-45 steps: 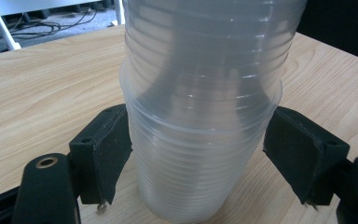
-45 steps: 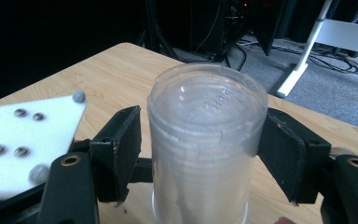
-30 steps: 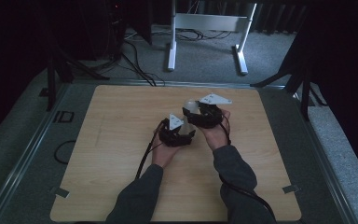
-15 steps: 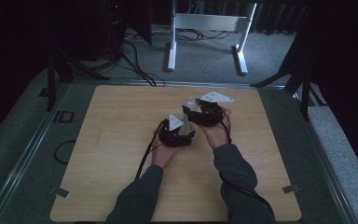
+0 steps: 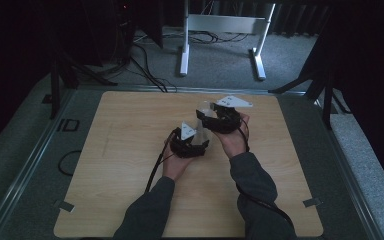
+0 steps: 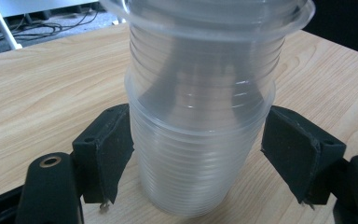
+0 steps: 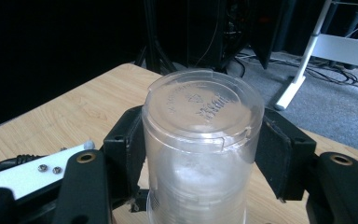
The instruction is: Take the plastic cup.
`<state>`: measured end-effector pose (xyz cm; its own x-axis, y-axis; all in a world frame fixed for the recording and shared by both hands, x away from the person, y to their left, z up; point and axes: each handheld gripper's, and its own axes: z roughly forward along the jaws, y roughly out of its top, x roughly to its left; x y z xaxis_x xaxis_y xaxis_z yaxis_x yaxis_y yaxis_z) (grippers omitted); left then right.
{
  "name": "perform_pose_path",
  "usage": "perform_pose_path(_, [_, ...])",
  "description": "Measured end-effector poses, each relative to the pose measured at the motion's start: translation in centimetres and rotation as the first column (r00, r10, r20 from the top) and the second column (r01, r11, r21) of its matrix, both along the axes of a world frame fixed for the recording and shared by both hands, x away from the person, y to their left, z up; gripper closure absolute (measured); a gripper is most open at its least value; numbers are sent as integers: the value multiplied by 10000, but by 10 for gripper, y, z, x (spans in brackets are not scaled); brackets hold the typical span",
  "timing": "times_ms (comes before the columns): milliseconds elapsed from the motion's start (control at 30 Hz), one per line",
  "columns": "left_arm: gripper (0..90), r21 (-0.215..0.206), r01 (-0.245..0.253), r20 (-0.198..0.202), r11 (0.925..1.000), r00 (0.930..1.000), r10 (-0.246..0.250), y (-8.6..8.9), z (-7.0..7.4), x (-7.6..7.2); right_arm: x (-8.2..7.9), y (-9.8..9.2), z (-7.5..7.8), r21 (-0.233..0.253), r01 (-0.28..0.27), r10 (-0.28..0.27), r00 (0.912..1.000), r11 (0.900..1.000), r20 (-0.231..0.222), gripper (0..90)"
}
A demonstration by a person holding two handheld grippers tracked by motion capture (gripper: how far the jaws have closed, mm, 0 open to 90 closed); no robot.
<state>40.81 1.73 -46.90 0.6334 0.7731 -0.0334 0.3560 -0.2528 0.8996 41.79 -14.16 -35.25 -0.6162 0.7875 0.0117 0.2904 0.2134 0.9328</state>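
A stack of clear plastic cups (image 6: 200,140) stands between the black pads of my left gripper (image 6: 198,158), which is shut on its lower part. One cup with a wide rim (image 6: 214,14) sticks out of the stack's top. My right gripper (image 7: 198,154) is shut on a clear cup (image 7: 203,116) whose closed, embossed base faces its camera. From above, both hands hold the grippers close together over the middle of the wooden table (image 5: 130,150): the left gripper (image 5: 192,142) sits just below and left of the right gripper (image 5: 215,117), with the clear cup (image 5: 206,111) between them.
The table's metal frame (image 5: 40,150) runs round the board, and a black cable (image 5: 155,165) trails from the left gripper. A white stand (image 5: 220,30) and cables lie on the floor beyond the far edge. Tape marks sit at the near corners (image 5: 312,202).
The right gripper has shifted slightly up and away with its cup. The left gripper has hardly moved.
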Motion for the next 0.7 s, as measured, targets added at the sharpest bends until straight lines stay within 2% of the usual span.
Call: perform_pose_path(700, [253, -137, -35, -47, 9999, 10000, 34, 1, 1, 0, -10, -2, 23, 233, -69, 57, 9986, 9997, 525, 406])
